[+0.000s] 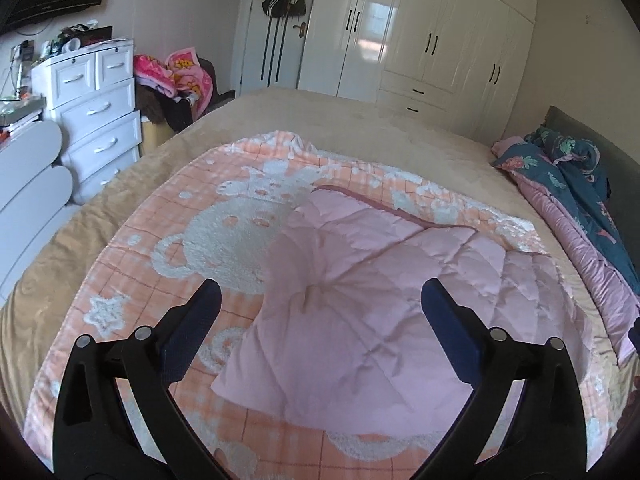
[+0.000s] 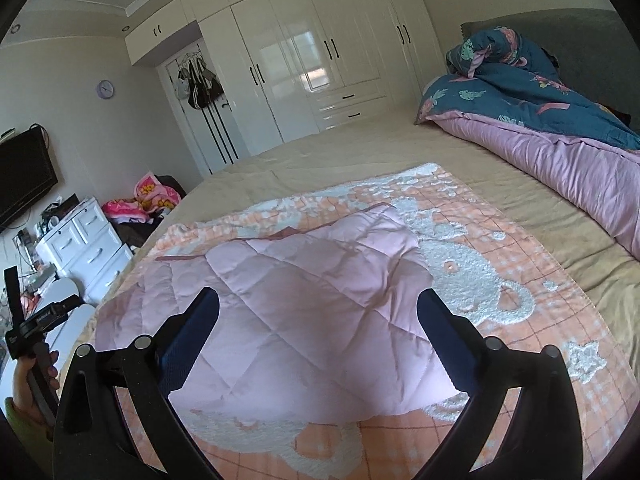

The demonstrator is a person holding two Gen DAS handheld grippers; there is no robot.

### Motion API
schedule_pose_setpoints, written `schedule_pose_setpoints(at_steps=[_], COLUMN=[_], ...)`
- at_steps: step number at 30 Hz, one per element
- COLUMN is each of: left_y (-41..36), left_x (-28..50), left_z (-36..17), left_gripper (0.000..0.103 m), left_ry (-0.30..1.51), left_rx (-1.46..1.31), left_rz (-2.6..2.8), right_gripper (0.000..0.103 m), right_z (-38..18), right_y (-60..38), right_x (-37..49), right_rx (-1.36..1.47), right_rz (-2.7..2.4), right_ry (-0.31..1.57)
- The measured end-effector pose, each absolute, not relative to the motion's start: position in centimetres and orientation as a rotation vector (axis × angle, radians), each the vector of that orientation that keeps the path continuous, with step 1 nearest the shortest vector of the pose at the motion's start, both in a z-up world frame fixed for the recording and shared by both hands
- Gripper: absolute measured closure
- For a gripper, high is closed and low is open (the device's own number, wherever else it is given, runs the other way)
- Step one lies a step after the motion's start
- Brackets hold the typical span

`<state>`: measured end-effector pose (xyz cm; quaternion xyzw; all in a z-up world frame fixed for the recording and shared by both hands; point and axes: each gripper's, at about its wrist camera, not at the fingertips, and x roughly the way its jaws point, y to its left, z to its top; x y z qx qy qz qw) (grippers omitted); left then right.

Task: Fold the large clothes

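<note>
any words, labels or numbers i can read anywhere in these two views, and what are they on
None can be read.
Left gripper's handle: small white print, too blurred to read.
Wall clock: face too small to make out numbers.
Items on top of the white drawers: any print is too small.
Pink quilted blanket: no text.

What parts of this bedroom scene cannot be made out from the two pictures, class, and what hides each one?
1. The underside of the pink quilt, both views: its own folds hide it.
2. The bear blanket, both views: the quilt covers its middle, and the frame cuts its near edge.
3. The clock, right wrist view: too small to read.
4. The clutter on the dresser, left wrist view: too small and blurred to name.
</note>
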<state>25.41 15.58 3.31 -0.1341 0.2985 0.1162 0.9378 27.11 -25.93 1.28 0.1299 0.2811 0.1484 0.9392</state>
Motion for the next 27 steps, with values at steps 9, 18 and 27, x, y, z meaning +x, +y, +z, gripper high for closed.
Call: schedule_pose_setpoints(at_steps=[9,18,27], left_y=[14.4,13.7,13.5], left_x=[22.5,20.2,19.0], left_z=[4.4,4.1,2.3], left_gripper=[0.009,0.009,0.009], left_ry=[0.574,0.575,0.618], left_rx=[-0.264,-0.265,-0.293], left_rz=[0.226,0.23,0.222], right_gripper=[0.004,0.004,0.004], right_z=[2.7,2.7,1.5], right_y=[-25.6,-26.0,-25.9], right_x=[24.7,23.0,22.3], right_rx=[0.243,0.238,0.232], right_rz=[0.315,0.31,0.298], right_ry=[0.527,0.519,0.554])
